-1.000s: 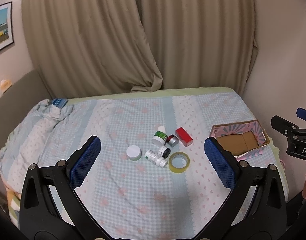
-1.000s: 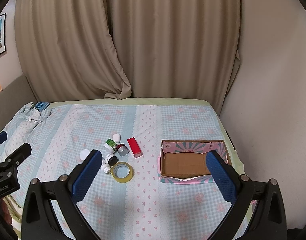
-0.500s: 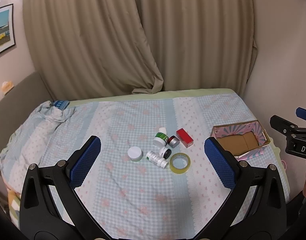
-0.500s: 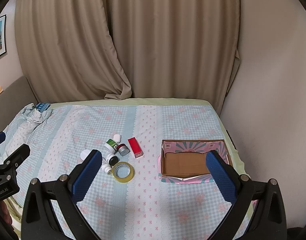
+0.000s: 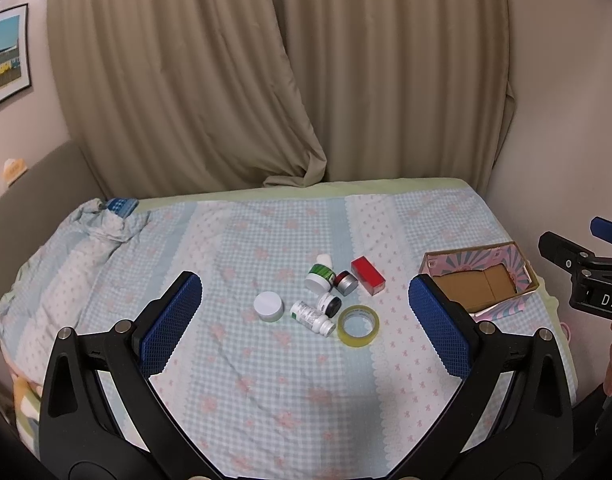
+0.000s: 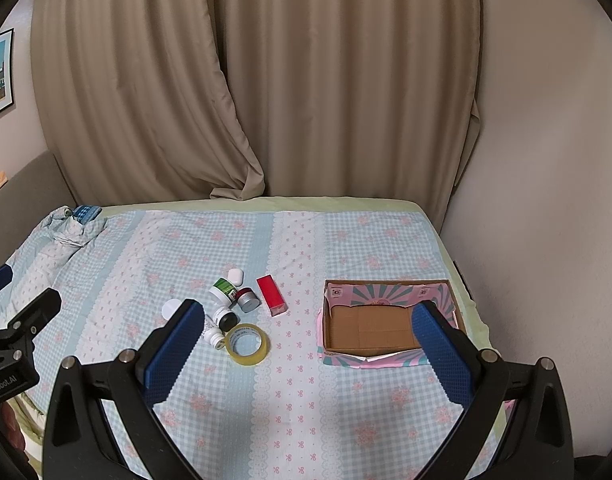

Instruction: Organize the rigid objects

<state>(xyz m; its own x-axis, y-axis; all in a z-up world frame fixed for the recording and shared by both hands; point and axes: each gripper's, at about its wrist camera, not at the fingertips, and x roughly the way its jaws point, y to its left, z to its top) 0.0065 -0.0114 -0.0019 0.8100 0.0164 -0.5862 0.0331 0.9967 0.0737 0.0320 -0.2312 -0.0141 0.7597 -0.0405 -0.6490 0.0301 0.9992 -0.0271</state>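
Observation:
A cluster of small items lies mid-bed: a red box (image 5: 368, 275) (image 6: 271, 295), a green-labelled bottle (image 5: 320, 276) (image 6: 223, 289), a small silver-and-red jar (image 5: 345, 283) (image 6: 247, 299), a black-capped jar (image 5: 329, 304) (image 6: 225, 318), a white bottle lying down (image 5: 312, 318), a white-lidded jar (image 5: 268, 306) (image 6: 171, 308) and a roll of clear tape (image 5: 358, 325) (image 6: 247, 344). An open cardboard box (image 5: 480, 276) (image 6: 386, 316) with pink walls sits to the right, nothing in it. My left gripper (image 5: 304, 324) and right gripper (image 6: 306, 344) both hover open above the bed, holding nothing.
The bed has a blue checked sheet (image 6: 306, 400), bunched at the far left corner (image 5: 102, 224) beside a small blue packet (image 5: 120, 206). Beige curtains (image 6: 266, 80) hang behind; a wall (image 6: 546, 200) runs close along the right side.
Both views have risen and drawn back slightly, so the items sit a little lower in frame. Nothing on the bed has moved and both grippers stay open.

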